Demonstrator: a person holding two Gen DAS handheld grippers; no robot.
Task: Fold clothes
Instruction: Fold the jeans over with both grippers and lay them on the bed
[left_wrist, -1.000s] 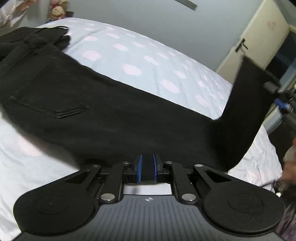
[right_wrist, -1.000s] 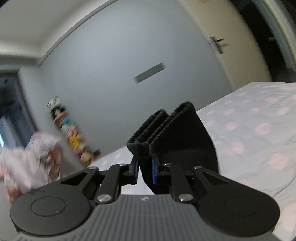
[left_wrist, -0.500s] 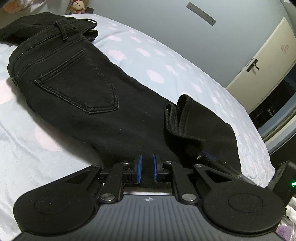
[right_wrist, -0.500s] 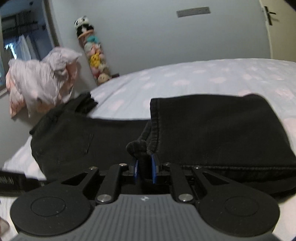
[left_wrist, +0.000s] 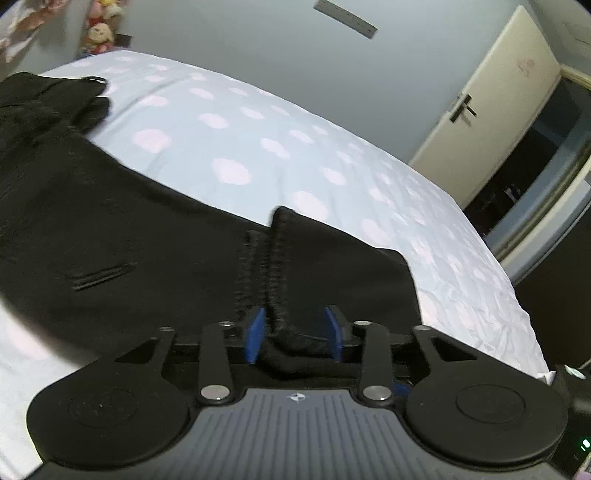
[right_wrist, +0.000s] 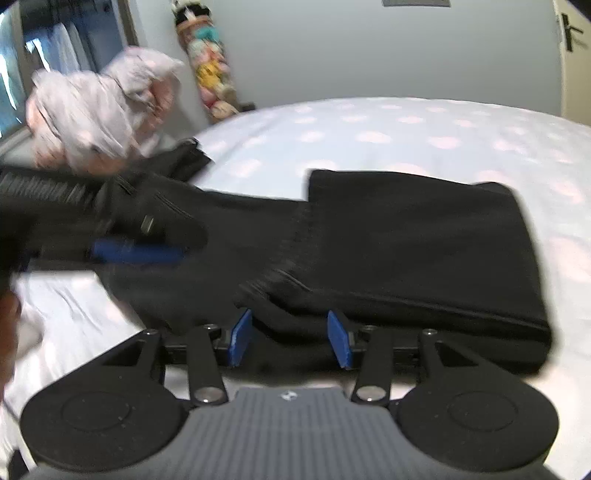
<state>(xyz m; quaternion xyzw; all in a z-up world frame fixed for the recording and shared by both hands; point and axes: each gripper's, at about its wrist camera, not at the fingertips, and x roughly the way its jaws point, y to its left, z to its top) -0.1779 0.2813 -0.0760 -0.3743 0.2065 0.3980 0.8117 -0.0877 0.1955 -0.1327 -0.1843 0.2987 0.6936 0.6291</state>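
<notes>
Jeans: black jeans lie flat on the bed, legs doubled back so the hem ends rest on the thigh part; you see the same pair from the right wrist.
Left gripper: your left gripper has just been opening; its blue pads stand apart with the hem edge lying loose between them, not pinched.
Right gripper: your right gripper has likewise just been opening; pads parted, dark cloth of the fold between them, no pressure on it.
Fold: the folded leg sits on top of the lower layer, its stitched hem running away from the left gripper.
Pocket: a back pocket seam shows left of the hem.
Waistband: the waist end lies at the far left.
Bed: pale blue sheet with pink blotches, beyond the jeans.
Beyond: soft toys by the wall; a cream door standing open.
</notes>
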